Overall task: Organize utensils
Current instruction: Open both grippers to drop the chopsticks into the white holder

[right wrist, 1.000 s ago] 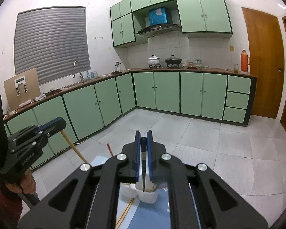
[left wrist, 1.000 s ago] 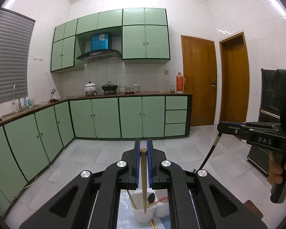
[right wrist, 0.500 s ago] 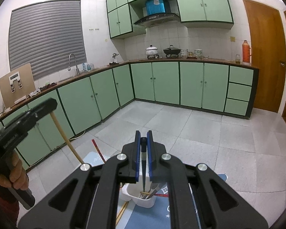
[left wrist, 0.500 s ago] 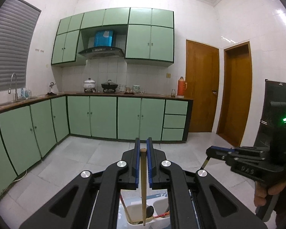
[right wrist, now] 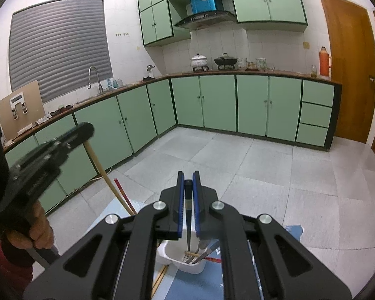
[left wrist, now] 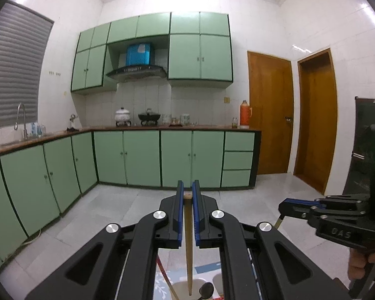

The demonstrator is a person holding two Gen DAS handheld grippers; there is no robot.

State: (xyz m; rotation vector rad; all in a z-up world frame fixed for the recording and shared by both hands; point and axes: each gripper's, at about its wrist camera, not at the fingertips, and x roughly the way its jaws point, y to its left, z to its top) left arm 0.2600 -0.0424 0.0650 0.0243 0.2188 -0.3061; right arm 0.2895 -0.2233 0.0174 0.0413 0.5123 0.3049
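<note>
My left gripper (left wrist: 187, 195) is shut on a wooden chopstick (left wrist: 188, 245) that hangs point down over a white holder (left wrist: 185, 288) with a dark spoon (left wrist: 206, 288) in it. My right gripper (right wrist: 188, 182) is shut on a dark chopstick (right wrist: 188, 225), its tip above the white utensil holder (right wrist: 182, 257), which holds several utensils. The left gripper (right wrist: 50, 155) with its wooden chopstick (right wrist: 107, 177) shows at the left of the right wrist view. The right gripper (left wrist: 320, 210) shows at the right of the left wrist view.
The holder stands on a blue patterned mat (right wrist: 195, 287). A red chopstick (right wrist: 123, 193) leans beside the holder. Green floor cabinets (left wrist: 142, 157) run along the back and left walls. Two wooden doors (left wrist: 270, 115) stand at the right. Grey floor tiles (right wrist: 262, 162) lie beyond.
Both grippers have risen and tilted up with their chopsticks still held. The holder has dropped lower in both views.
</note>
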